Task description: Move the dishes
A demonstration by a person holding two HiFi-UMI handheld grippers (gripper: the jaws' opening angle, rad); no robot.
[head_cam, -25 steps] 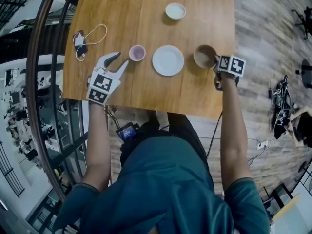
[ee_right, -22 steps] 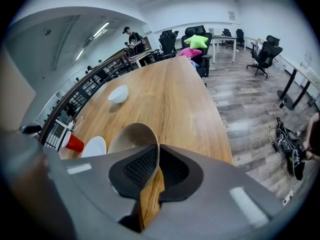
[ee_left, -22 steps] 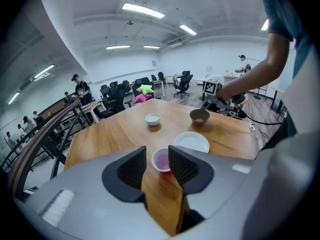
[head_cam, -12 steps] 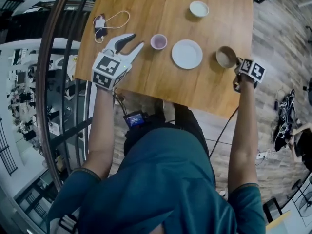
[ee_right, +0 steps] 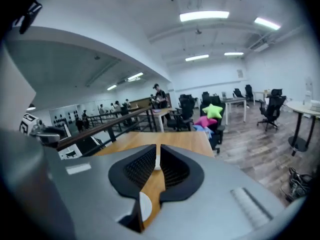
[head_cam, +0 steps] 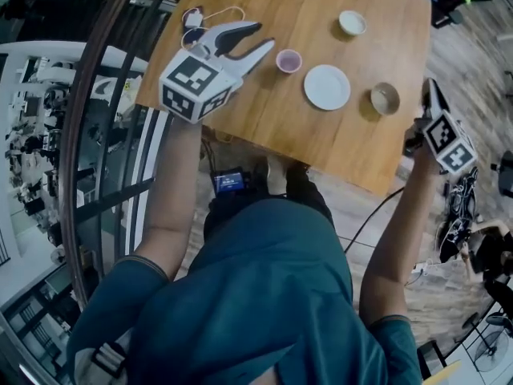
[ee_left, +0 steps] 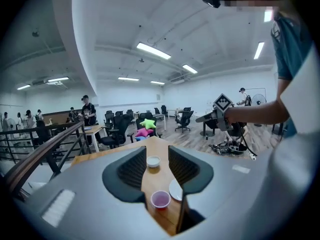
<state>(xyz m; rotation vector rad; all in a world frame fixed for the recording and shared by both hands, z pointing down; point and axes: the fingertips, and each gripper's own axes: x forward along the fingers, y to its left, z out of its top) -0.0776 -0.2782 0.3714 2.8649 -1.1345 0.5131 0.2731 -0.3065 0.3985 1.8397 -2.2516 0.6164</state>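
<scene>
- left tongs (head_cam: 261, 37) wide open, nothing between the jaws; sit over the left end of the bench (head_cam: 264, 127) in the head view, tips pointing right toward the pink cup (head_cam: 288, 60)
- left gripper view: pink cup and small white bowl (ee_left: 153, 161) show through the gap, both down on the bench, clear of the pads; edge of the white plate (ee_left: 175, 189) just right of the cup
- right tongs (head_cam: 428, 88) nearly closed, only a thin slit, empty; at the right of the frame, off the bench's right edge, over the wood floor (head_cam: 473, 46)
- dishes all on the bench, upper middle of the head view; row left to right: pink cup, white plate (head_cam: 327, 87), brown bowl (head_cam: 385, 99); small white bowl (head_cam: 351, 22) above the plate, apart from it
- brown bowl is the dish nearest the right tongs, not touching
- white cable (head_cam: 210, 12) at the bench's upper left corner
</scene>
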